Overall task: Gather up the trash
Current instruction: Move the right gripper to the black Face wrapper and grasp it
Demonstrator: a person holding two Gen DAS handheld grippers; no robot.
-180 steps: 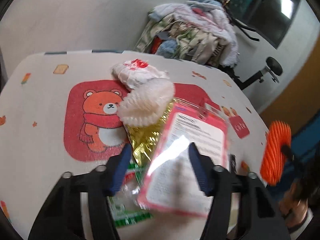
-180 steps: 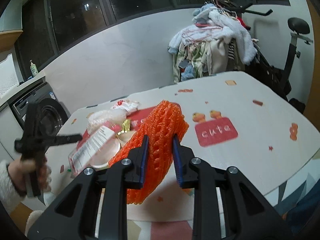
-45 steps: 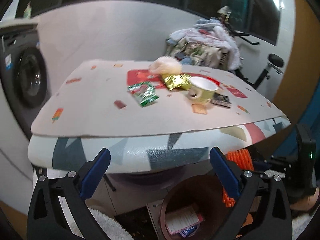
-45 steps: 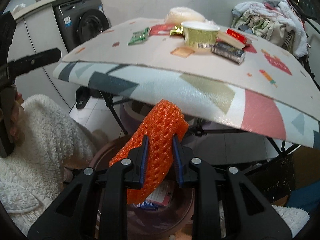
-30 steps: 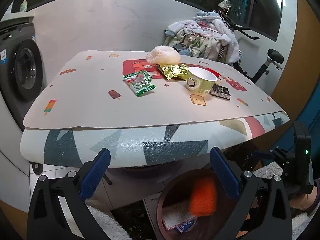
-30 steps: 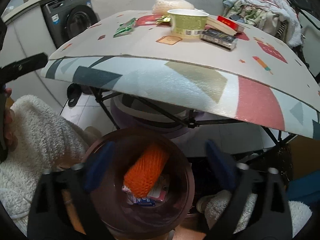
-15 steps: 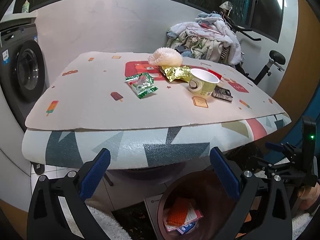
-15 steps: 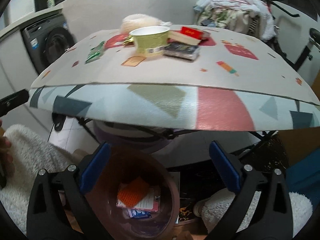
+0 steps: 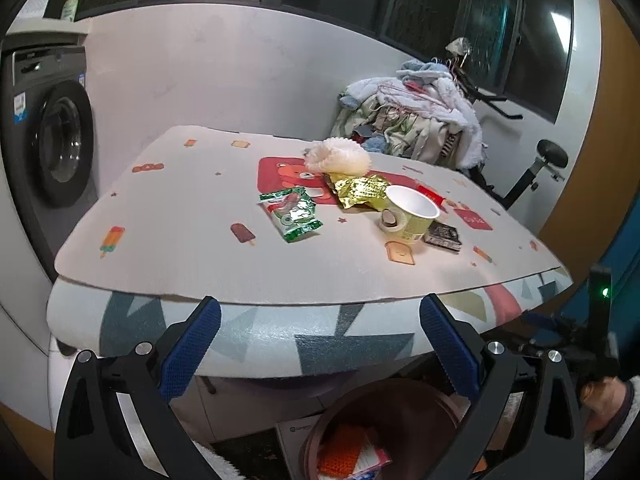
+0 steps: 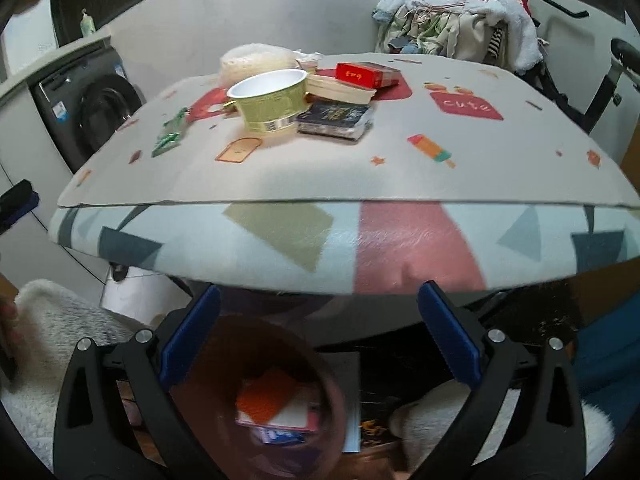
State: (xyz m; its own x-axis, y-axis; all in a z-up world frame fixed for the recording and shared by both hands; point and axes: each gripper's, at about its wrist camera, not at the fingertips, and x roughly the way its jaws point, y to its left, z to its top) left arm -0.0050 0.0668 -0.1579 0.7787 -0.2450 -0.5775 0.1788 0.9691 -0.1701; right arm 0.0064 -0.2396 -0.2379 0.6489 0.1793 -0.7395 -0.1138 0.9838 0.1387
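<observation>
My left gripper [image 9: 318, 336] is open and holds nothing, just below the table's front edge. My right gripper [image 10: 318, 320] is open too and holds nothing. Under both stands a brown bin [image 9: 424, 390] [image 10: 320, 364]. An orange foam net [image 9: 344, 454] [image 10: 272, 394] lies inside it on a pink-and-white packet [image 10: 294, 412]. On the table lie a green wrapper [image 9: 292, 212] [image 10: 170, 134], a gold wrapper [image 9: 360, 190], a yellow-green cup [image 9: 410, 214] [image 10: 268, 102], a white foam net [image 9: 338, 156], a dark packet [image 9: 442, 234] [image 10: 336, 118] and a red box [image 10: 366, 74].
The patterned table [image 9: 180, 208] [image 10: 400, 168] overhangs the bin. A washing machine [image 9: 60, 140] [image 10: 100, 108] stands to the left. A heap of clothes [image 9: 420, 120] and an exercise bike [image 9: 540, 168] are behind. White fluffy fabric [image 10: 52, 320] lies at the lower left.
My right gripper opened and the orange foam net fell into the bin. The packet my left gripper held earlier lies there too. Both views have tilted up toward the table.
</observation>
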